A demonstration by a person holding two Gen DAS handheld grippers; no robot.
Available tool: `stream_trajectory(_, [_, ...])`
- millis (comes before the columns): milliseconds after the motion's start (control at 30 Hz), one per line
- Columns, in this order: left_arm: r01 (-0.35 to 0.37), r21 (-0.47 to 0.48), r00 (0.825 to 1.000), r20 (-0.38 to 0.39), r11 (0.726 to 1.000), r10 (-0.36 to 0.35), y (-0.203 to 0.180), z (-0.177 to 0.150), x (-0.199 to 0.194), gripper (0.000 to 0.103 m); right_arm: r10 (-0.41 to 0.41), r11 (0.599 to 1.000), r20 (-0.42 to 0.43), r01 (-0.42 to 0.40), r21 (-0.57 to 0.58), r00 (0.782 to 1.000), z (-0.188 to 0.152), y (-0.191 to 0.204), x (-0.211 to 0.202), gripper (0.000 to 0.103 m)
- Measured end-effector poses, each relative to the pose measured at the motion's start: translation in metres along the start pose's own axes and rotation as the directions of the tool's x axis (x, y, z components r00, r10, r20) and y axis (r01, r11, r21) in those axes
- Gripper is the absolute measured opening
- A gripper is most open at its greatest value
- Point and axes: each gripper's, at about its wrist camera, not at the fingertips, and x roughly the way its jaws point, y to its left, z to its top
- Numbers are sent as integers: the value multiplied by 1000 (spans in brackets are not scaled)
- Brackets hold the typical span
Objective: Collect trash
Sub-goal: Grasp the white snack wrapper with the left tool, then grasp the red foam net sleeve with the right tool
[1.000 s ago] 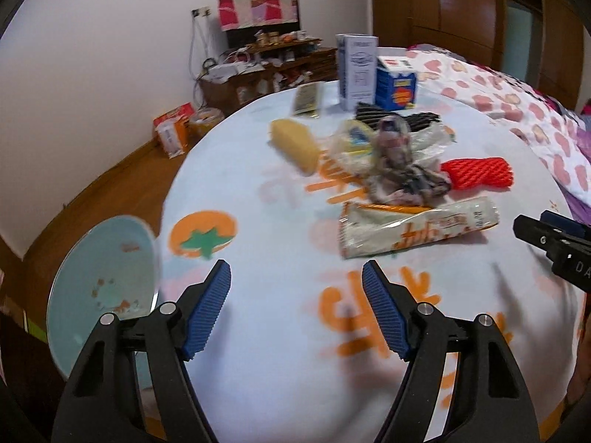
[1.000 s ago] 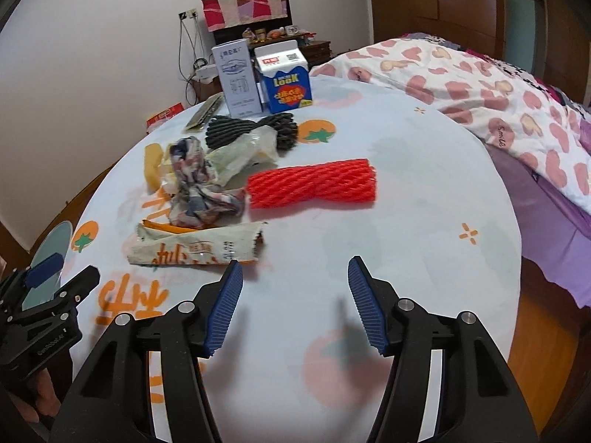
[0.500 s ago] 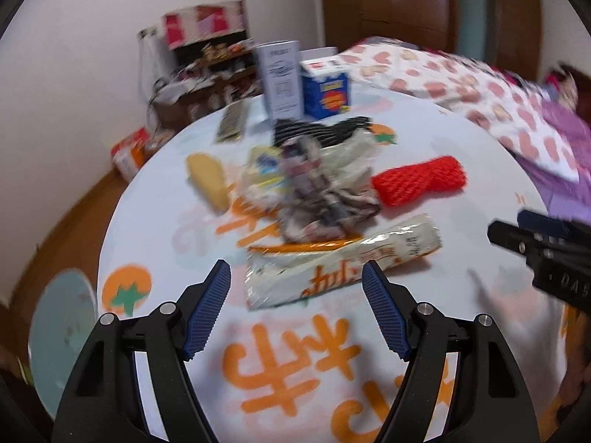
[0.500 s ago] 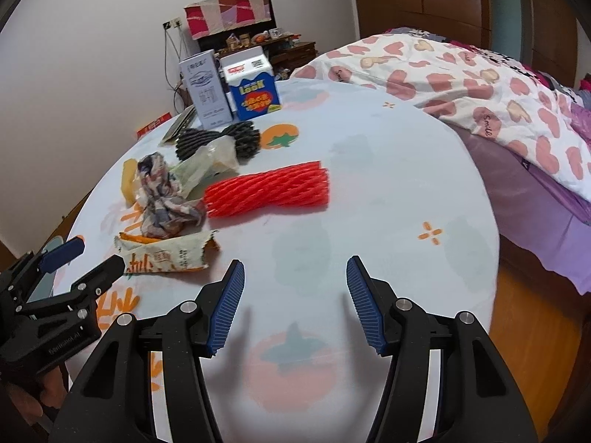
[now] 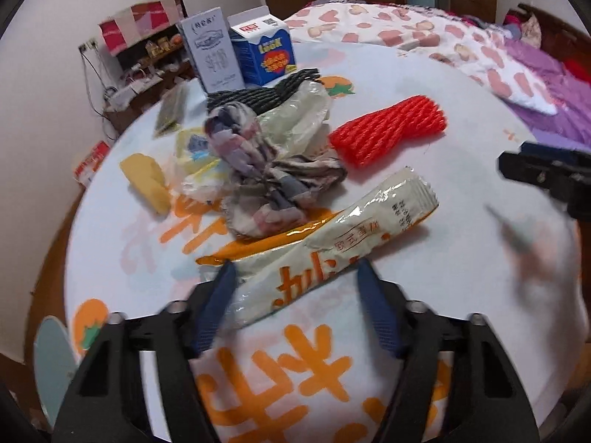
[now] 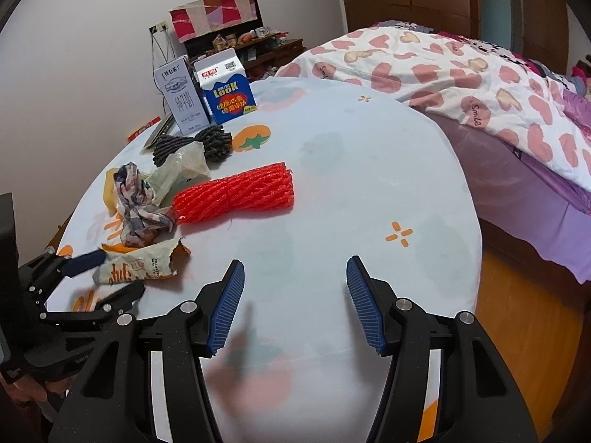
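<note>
Soft, even indoor light, with faint blurred shadows on the desk (image 6: 369,170) under the fingers (image 6: 227,310). Both fisheye views bend strongly toward dark rounded corners. The left wrist view is motion-smeared, worst at its right and far edges; the right wrist view stays sharp.

Two cartons (image 6: 207,96); two foam nets, one red (image 6: 236,192), one black (image 6: 192,144); one snack wrapper (image 5: 332,247); one crumpled cloth (image 5: 266,170).
</note>
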Motion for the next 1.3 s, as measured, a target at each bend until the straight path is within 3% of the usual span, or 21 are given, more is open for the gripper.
stream_trajectory(100, [-16, 42, 1000, 15, 999, 15, -8, 0, -1, 28, -2, 1000, -3, 2, -2, 1000, 0, 0, 1, 58])
stream_trajectory(333, [14, -38, 999, 46, 999, -12, 3, -6, -12, 10, -2, 1000, -1, 2, 2, 1000, 3, -1, 4, 58])
stream_trajectory(600, [40, -90, 996, 84, 995, -32, 13, -27, -52, 9, 29, 997, -2, -30, -71, 1000, 28, 10, 18, 58])
stream_trajectory(800, [24, -169, 992, 128, 985, -2, 35, -41, -90, 8, 66, 983, -3, -65, -173, 998, 65, 32, 46, 58])
stream_trajectory(1000, [-6, -254, 984, 172, 967, 51, 62, -41, -111, 6, 110, 958, -106, -134, -252, 988, 79, 56, 87, 58])
stream_trajectory(1033, [-8, -257, 984, 172, 966, 54, 64, -42, -111, 6, 100, 955, -119, -129, -267, 988, 77, 59, 93, 56])
stream_trajectory(1167, [-15, -267, 991, 127, 964, 50, 68, -48, -94, 6, 85, 953, -135, -119, -277, 987, 70, 59, 94, 27])
stream_trajectory(1300, [-30, -273, 994, 89, 961, 57, 68, -57, -78, 6, 60, 958, -134, -95, -272, 989, 60, 55, 82, 21])
